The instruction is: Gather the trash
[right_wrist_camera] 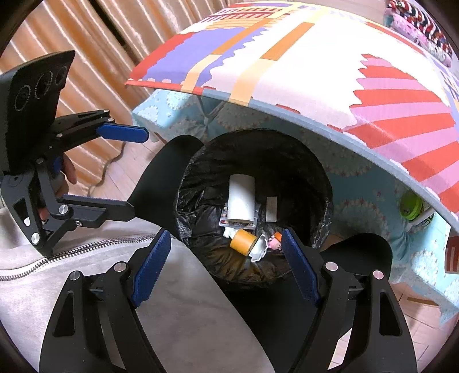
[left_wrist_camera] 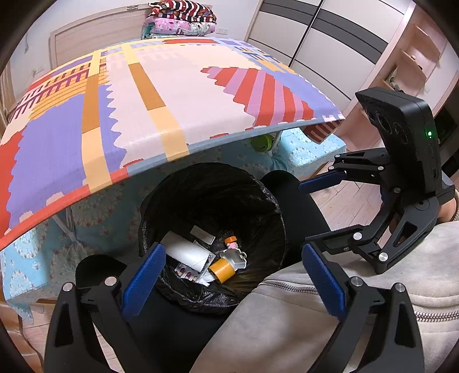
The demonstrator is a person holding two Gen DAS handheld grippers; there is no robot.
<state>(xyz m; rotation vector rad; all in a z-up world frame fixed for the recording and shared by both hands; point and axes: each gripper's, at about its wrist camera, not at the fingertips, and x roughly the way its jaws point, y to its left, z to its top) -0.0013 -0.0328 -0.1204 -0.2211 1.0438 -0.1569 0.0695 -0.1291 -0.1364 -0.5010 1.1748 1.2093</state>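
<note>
A bin lined with a black bag (left_wrist_camera: 266,200) (right_wrist_camera: 324,183) stands on the floor between the person's knees. Inside lie a white paper roll (right_wrist_camera: 241,198) (left_wrist_camera: 188,252), a yellow tape roll (right_wrist_camera: 243,242) (left_wrist_camera: 221,269), a pill blister (left_wrist_camera: 186,271), a white plastic piece (left_wrist_camera: 233,258) and a small orange-pink item (right_wrist_camera: 276,240). My left gripper (left_wrist_camera: 233,275) is open and empty above the bin's near rim; it also shows in the right wrist view (right_wrist_camera: 137,172). My right gripper (right_wrist_camera: 225,264) is open and empty over the bin; it also shows in the left wrist view (left_wrist_camera: 305,215).
A low table with a colourful patterned mat (left_wrist_camera: 178,94) (right_wrist_camera: 315,71) overhangs the bin's far side. A green tape roll (right_wrist_camera: 410,205) sits under the table. Folded blankets (left_wrist_camera: 180,20) lie at the far end. The person's grey jacket (left_wrist_camera: 287,315) fills the foreground.
</note>
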